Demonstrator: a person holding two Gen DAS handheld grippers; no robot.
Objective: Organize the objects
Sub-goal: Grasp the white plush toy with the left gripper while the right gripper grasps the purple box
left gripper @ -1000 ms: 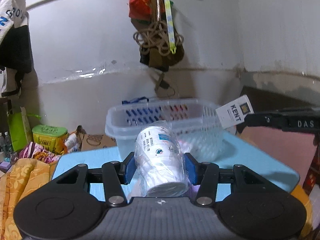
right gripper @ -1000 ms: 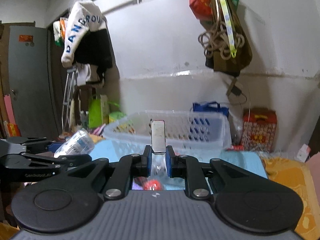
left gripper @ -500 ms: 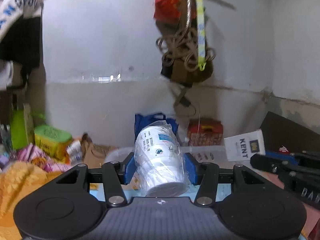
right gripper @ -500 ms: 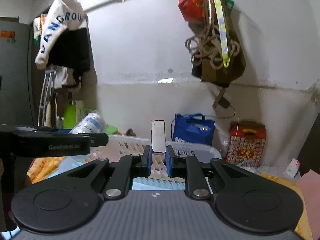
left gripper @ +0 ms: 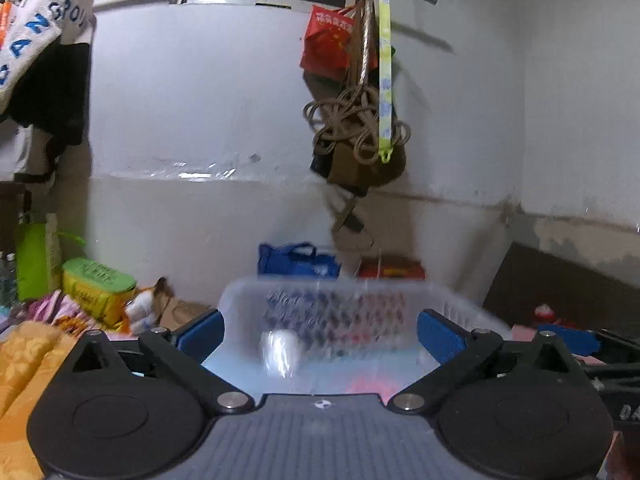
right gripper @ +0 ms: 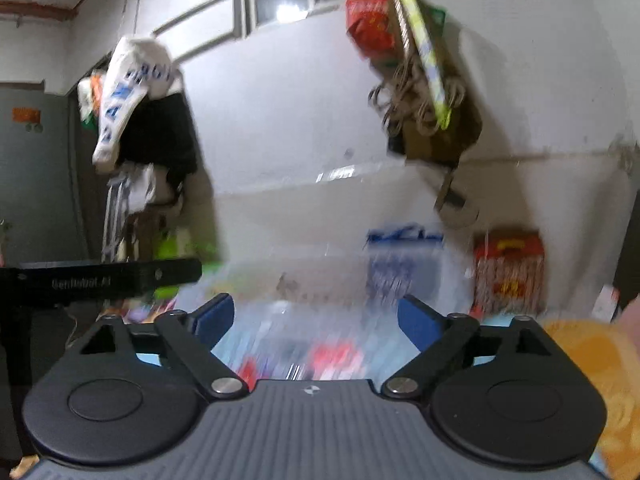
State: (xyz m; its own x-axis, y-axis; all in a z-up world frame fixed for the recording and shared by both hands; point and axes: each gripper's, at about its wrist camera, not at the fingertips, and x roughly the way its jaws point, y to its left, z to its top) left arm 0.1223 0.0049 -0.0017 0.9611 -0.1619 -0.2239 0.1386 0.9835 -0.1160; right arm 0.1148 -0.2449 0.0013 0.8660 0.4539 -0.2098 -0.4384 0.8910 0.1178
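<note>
- Left gripper (left gripper: 320,330): fingers spread wide, nothing between them — a blurred, plastic-wrapped stack of cups (left gripper: 280,354) lies just ahead of them, inside the clear basket (left gripper: 452,300).
- Right gripper (right gripper: 316,320): fingers spread too, empty; ahead of them is only smear, red packets perhaps, too blurred to name.
- The cup stack looks light and crushable, its wrap slippery — I would pinch it across the middle, gently.
- Beyond the basket stands a blue bag (left gripper: 298,260).
</note>
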